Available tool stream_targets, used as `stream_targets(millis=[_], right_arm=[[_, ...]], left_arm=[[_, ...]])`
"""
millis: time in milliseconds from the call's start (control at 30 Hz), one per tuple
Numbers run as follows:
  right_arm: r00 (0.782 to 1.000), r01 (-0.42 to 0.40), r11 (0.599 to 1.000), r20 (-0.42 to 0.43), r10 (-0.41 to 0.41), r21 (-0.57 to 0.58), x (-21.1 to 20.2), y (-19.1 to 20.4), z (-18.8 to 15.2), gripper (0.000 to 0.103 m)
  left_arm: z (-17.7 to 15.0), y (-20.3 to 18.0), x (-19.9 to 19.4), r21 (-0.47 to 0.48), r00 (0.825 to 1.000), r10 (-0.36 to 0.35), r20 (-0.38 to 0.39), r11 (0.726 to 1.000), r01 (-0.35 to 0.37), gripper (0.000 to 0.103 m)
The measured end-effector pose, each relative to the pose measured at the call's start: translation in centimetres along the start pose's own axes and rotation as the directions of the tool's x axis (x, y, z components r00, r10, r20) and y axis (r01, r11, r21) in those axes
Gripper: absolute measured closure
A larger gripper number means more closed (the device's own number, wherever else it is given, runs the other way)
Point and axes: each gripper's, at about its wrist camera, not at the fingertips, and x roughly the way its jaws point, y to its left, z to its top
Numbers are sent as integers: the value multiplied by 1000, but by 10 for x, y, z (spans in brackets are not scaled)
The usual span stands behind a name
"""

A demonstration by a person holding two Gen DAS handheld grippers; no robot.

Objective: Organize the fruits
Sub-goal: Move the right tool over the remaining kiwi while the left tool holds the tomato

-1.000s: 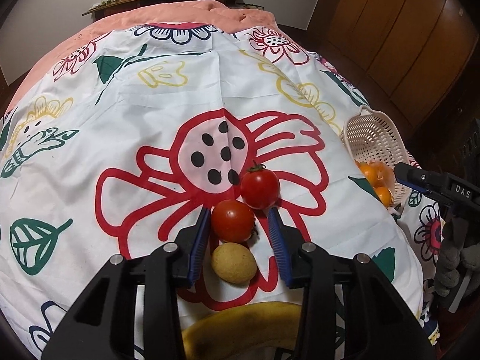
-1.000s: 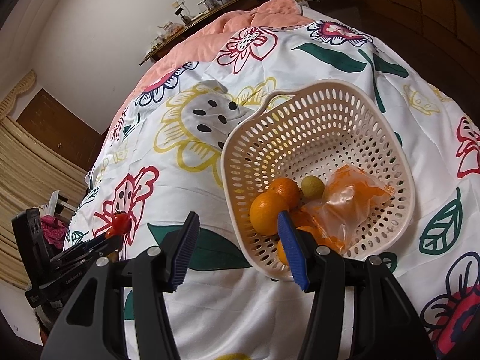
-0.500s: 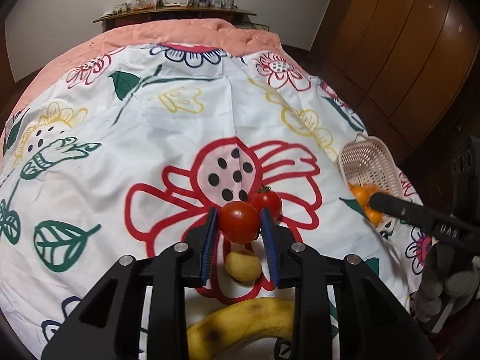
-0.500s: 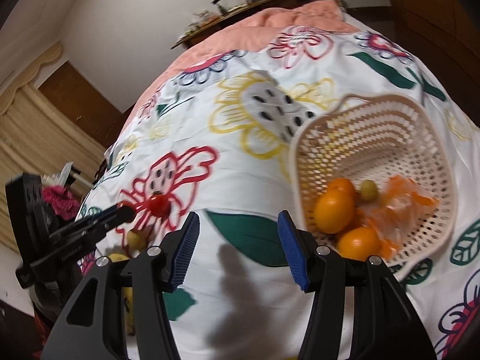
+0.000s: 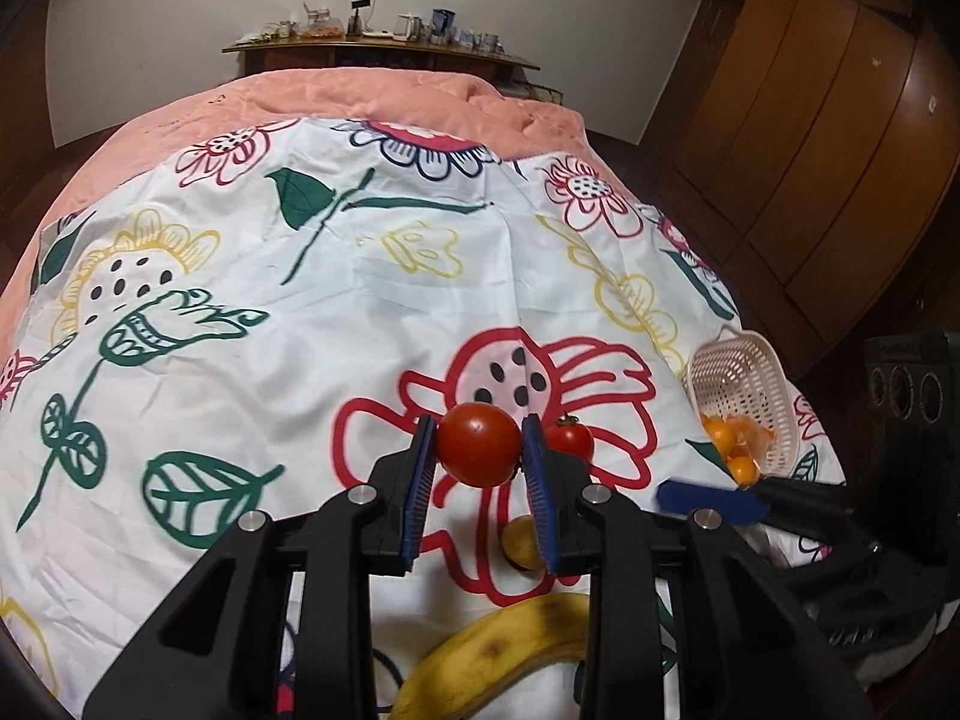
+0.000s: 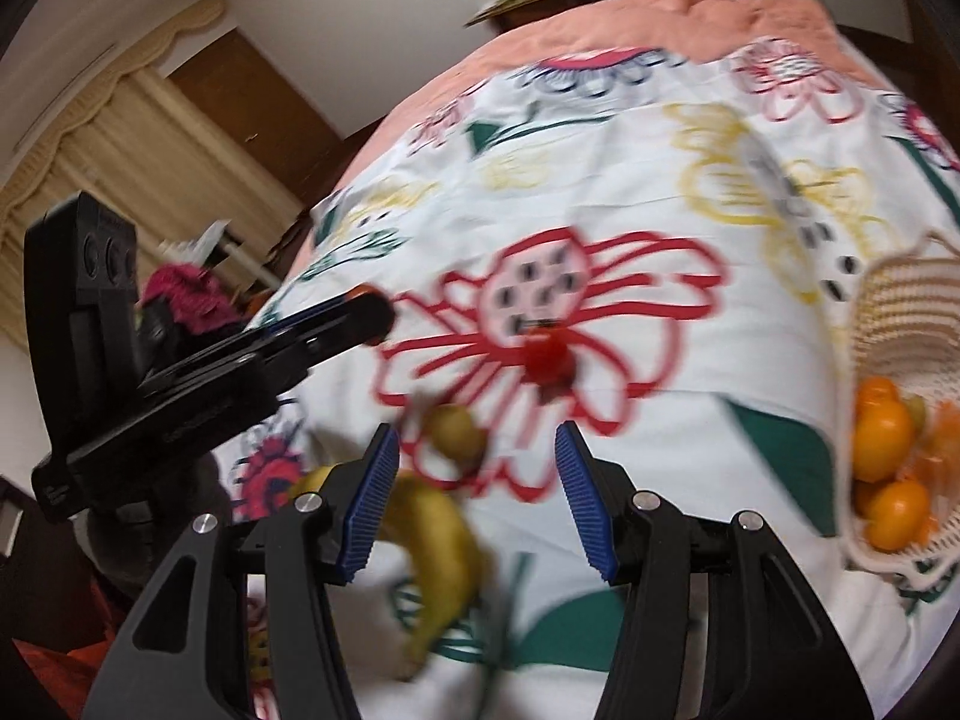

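While clamped between the blue pads of the left gripper (image 5: 478, 457), held clear of the floral sheet (image 5: 288, 324): one tomato (image 5: 477, 444). Right gripper (image 6: 477, 495) spread wide, holding nothing. Lying on the sheet: second tomato (image 5: 570, 437) (stem up), banana (image 5: 498, 654). In the basket (image 5: 744, 384): oranges (image 5: 723, 435).
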Motion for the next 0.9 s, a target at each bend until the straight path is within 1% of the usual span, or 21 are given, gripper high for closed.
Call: stream_targets(millis=[100,200,367,467,633,833,900], right_arm=[[999,-30,1000,-41,29,-7,13,13,3,49],[997,-31,999,-66,30,-22,24,23,5,50],[997,6,1000,-82,-8,-31,41,29,10,54],[996,46,998,-70,-50,-47,43,30,12,54],[995,81,993,-59,-86,-82,44,35,10,54],[987,151,981,-41,-157,-126,47,40,9,53],[986,157,979,-42,-163,-132,49,40,9,52]], left_arm=[[0,6,-6,-17,1000,1,16,1000,0,73],[0,12,-10,-31,1000,-3,27,1000,3,73],[-2,17,-12,-42,999,-9,32,999,10,73],[-3,20,-11,-51,999,-13,32,999,14,73],[-3,20,-10,-54,999,-15,28,998,17,73],[-4,20,-10,-51,999,-16,30,999,18,73],[-5,18,-9,-50,999,-17,29,999,18,73]])
